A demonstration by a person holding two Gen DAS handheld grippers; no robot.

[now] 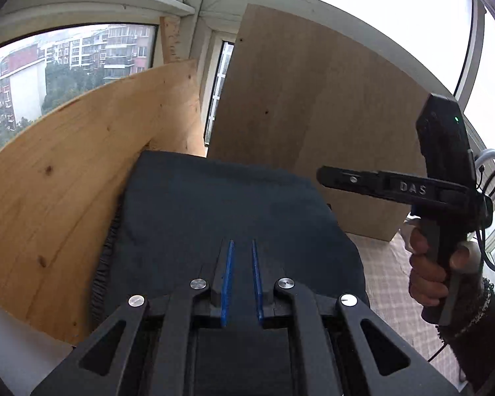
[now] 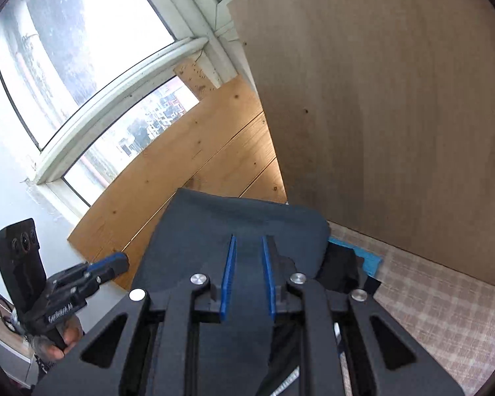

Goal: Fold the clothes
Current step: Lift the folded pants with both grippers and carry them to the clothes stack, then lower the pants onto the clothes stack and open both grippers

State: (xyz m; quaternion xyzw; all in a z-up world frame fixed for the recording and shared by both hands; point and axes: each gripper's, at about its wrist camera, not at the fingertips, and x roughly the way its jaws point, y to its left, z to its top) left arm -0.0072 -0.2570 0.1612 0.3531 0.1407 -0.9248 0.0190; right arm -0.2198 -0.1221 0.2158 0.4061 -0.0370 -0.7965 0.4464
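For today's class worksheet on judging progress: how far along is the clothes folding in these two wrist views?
Done, it seems: the dark garment lies flat in a compact fold against the wooden board. In hand: nothing; left gripper and right gripper hover over it, jaws gripping no cloth. Still to do: likely the crumpled black cloth beside it.

We note both grippers in matte black, left gripper [image 1: 242, 247] and right gripper [image 2: 250, 244] with ribbed blue pads [image 2: 229, 274], silver pivot screws [image 1: 198, 284], raised "DAS" lettering, green indicator light, black cables, dark knit sleeve [image 1: 472, 323] with speckled cuff.
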